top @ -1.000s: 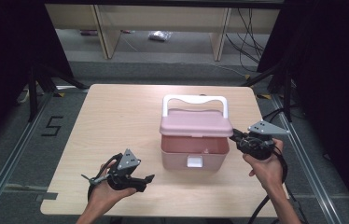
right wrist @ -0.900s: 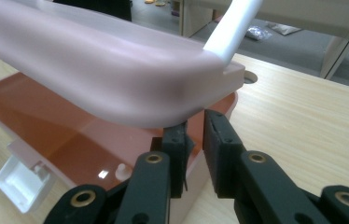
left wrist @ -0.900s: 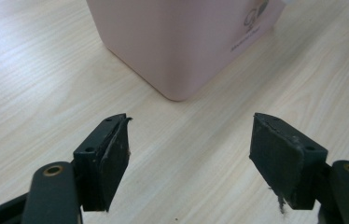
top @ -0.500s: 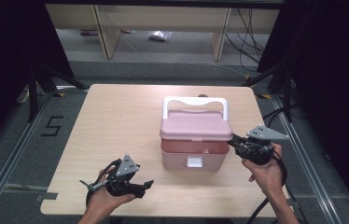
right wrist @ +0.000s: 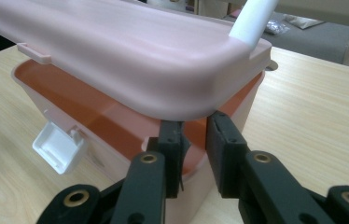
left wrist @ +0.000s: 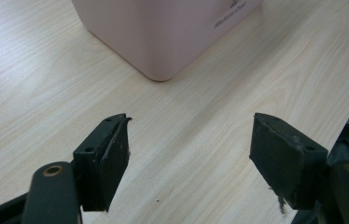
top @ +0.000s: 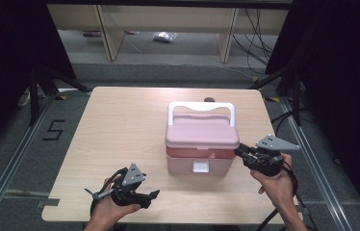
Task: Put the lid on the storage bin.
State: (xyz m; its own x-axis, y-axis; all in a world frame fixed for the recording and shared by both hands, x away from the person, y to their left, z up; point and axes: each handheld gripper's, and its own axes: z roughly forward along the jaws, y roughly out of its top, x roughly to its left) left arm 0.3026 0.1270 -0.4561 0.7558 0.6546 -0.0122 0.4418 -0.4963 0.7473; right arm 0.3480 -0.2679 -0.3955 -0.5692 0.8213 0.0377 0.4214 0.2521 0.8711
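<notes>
Half-lifts lid (top: 202, 135) off pink box (top: 183, 166) by wedging right gripper (top: 239, 152), jaws slightly parted and empty, beneath box's right corner, resting left gripper (top: 154, 194) wide open before box.

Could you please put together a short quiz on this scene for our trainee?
1. True or false: the lid of the pink box is fully shut.
2. Which gripper has its jaws under the lid's edge? A) left B) right C) both
3. What hangs open on the box's front wall?

Key
1. False: the lid is raised at the front, and a gap shows the orange inside.
2. B: the right gripper sits at the lid's right front corner. The left gripper is apart from the box, jaws wide open over the table.
3. The white latch.
</notes>
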